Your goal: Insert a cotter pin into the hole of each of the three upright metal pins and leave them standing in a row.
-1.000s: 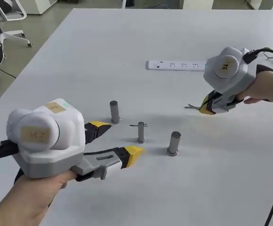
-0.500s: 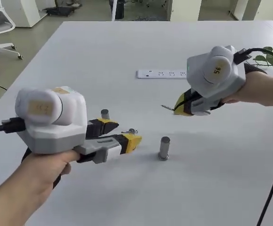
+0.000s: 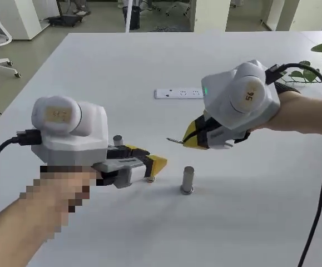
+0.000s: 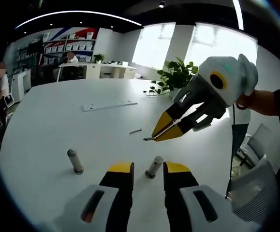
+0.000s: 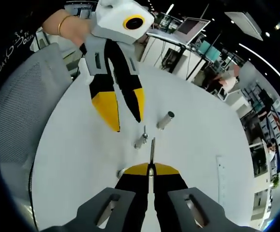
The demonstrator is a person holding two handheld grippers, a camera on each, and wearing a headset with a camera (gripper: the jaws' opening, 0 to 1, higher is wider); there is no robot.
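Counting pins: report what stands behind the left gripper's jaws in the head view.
Behind the left gripper stands one upright metal pin: its top shows, its lower part is covered. Under the jaw tips a second pin's base seems to peek out; the rest is hidden.

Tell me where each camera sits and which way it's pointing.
Head view: on the headset, facing forward and down at the table; left hand with left gripper, right hand with right gripper.
Left gripper view: rides that gripper, facing along its open jaws at a metal pin.
Right gripper view: rides that gripper, facing along jaws shut on a cotter pin.
Shared: each gripper view shows the other gripper and the hand holding it.
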